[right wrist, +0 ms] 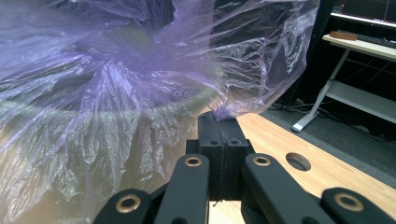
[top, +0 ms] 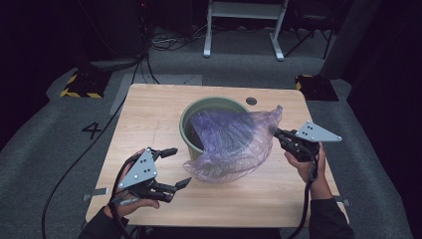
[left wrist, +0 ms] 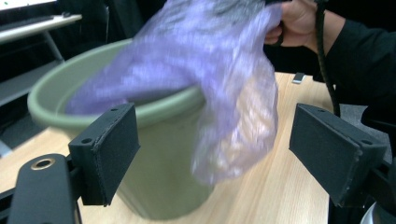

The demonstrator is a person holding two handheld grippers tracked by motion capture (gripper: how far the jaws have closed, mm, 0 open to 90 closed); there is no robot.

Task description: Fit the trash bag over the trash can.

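Note:
A green round bin (top: 191, 133) stands in the middle of the wooden table (top: 149, 119). A thin purple plastic bag (top: 234, 142) lies partly in the bin and hangs over its near right side. My right gripper (top: 276, 132) is shut on the bag's right edge and holds it up; in the right gripper view the pads (right wrist: 223, 135) pinch the film of the purple bag (right wrist: 116, 107). My left gripper (top: 174, 167) hovers open at the front left, apart from the bag. The left gripper view shows the green bin (left wrist: 154, 154) and the purple bag (left wrist: 224, 93) beyond its wide jaws.
A round hole (top: 251, 101) is in the table's far right part. A white frame (top: 244, 25) stands on the floor behind, with yellow-black blocks (top: 79, 84) at both sides. A black cable (top: 74, 164) trails off the table's left.

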